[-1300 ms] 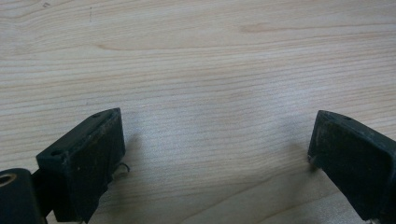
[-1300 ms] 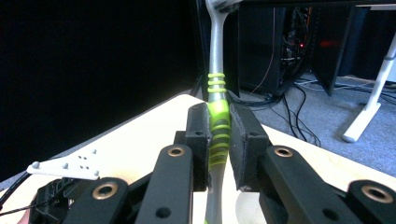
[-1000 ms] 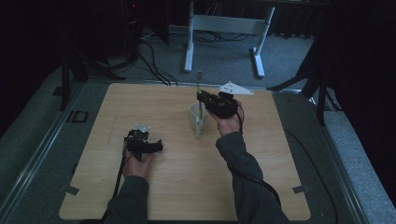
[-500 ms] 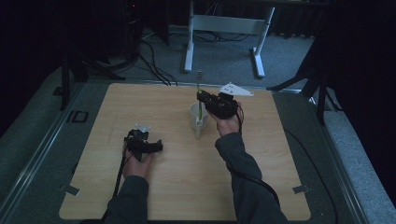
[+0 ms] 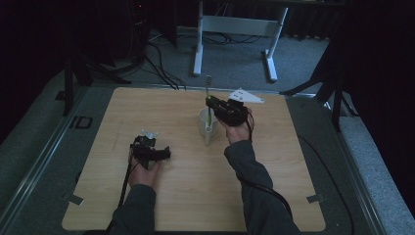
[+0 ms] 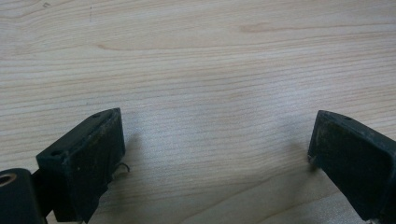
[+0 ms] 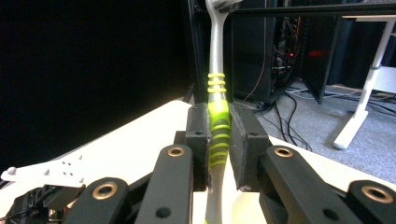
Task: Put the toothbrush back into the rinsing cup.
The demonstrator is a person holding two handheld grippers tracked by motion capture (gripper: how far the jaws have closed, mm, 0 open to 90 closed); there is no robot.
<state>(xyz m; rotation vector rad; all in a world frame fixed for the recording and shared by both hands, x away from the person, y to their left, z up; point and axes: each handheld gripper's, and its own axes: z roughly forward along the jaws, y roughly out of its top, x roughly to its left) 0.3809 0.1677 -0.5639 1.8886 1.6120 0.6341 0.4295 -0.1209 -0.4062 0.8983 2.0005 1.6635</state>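
The right tool (image 5: 211, 104) is gripping a grey and lime-green plastic toothbrush (image 5: 208, 100) upright, its two black jaws pressing on the ribbed green part of the handle, as the right gripper view shows (image 7: 218, 135). In the high view the toothbrush is standing with its lower end down inside a white cup (image 5: 207, 125) near the middle of the pale wooden worktop (image 5: 195, 196), while its bristle head is rising above the tool. Whether the lower end is touching the bottom of the cup cannot be told.

Compared with the pictures from a second ago, nothing is shifting: the toothbrush is staying at the same height and tilt over the cup, and both hands are keeping their places. That pause suggests the placing is nearly finished and that letting go is the step now due.

The left tool (image 5: 151, 152) is resting well apart from the cup, toward the near left of the worktop, with its jaws standing wide and only bare wood grain between them (image 6: 215, 154). It is taking no part in the work.
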